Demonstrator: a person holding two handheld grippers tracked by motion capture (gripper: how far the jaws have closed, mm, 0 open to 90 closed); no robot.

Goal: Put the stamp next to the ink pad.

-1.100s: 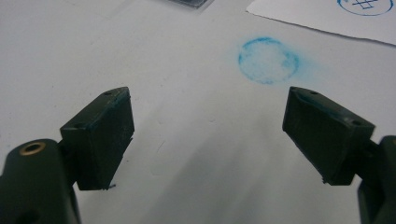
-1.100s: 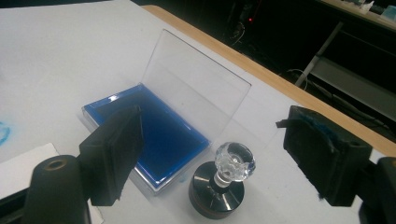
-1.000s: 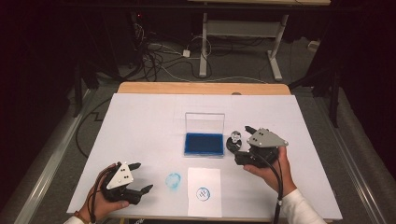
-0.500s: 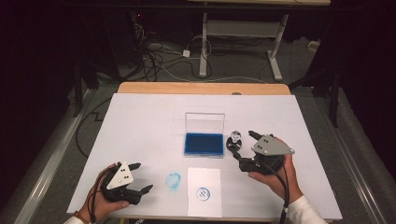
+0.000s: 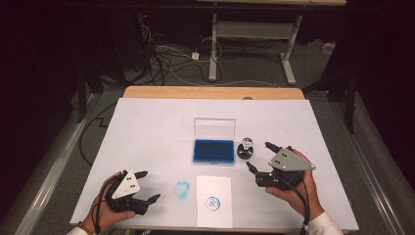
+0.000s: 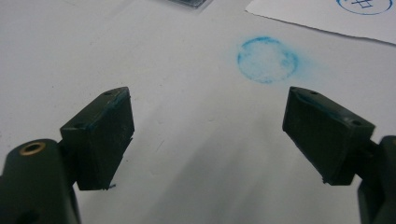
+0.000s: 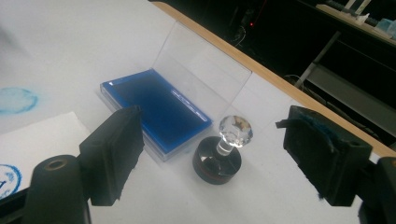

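A blue ink pad [image 5: 213,151] lies mid-table in a clear case with its lid standing open. Just right of it stands a stamp [image 5: 246,150] with a black base and a crystal knob, upright on the table. My right gripper [image 5: 259,155] is open a little to the near right of the stamp, not touching it. In the right gripper view the stamp [image 7: 219,158] stands beyond the wide-apart jaws, beside the ink pad [image 7: 154,109]. My left gripper [image 5: 150,185] rests open at the near left with nothing in it.
A white paper sheet [image 5: 214,200] with a blue round stamp print lies at the front edge. A smudged blue ring [image 5: 181,189] marks the table left of it, ahead of the left gripper [image 6: 212,126]. White sheeting covers the table [image 5: 147,127].
My right gripper has drawn back toward the near right, away from the stamp, which stays standing. The left gripper has not moved.
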